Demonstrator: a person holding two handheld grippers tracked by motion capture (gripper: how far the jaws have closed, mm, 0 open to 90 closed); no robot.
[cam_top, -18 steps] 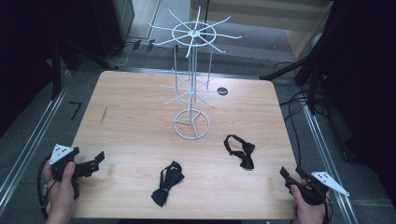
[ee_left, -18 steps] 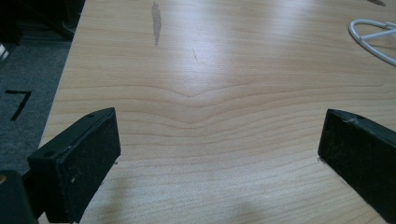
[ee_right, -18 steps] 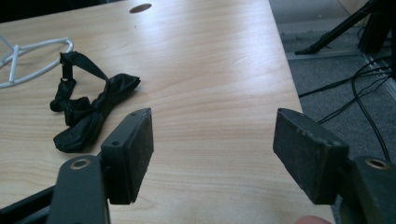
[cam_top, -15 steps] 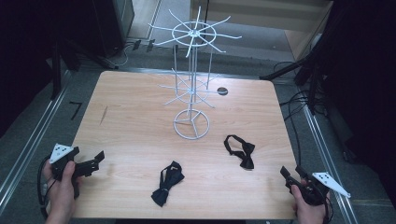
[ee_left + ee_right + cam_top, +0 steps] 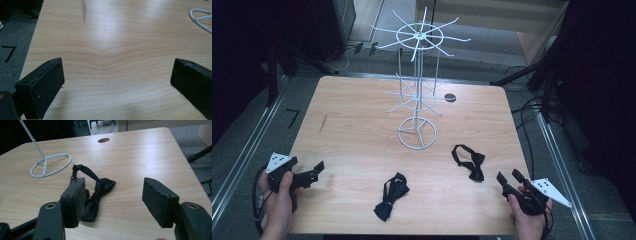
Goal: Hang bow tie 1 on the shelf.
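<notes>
Two black bow ties lie flat on the wooden table [image 5: 352, 135]. One bow tie [image 5: 469, 162] is at front right, the other bow tie [image 5: 389, 197] at front centre. A white wire rack [image 5: 417, 100] with radiating arms stands mid-table. My right gripper [image 5: 509, 179] hovers open at the front right corner, just right of the nearer tie. In the right gripper view that tie [image 5: 96, 192] lies beyond the left jaw of the gripper [image 5: 113, 192], not between the jaws. My left gripper [image 5: 314, 172] is open at the front left; in its own view the gripper [image 5: 117, 72] frames bare wood.
The rack's round wire base [image 5: 51, 165] sits behind the right tie, and its edge [image 5: 201, 16] reaches into the left gripper view. A dark cable hole [image 5: 450, 97] is at the back right of the table. Metal rails and cables run along the floor on both sides.
My right gripper has shifted slightly left, toward the nearer bow tie. The left gripper and both ties are where they were.
</notes>
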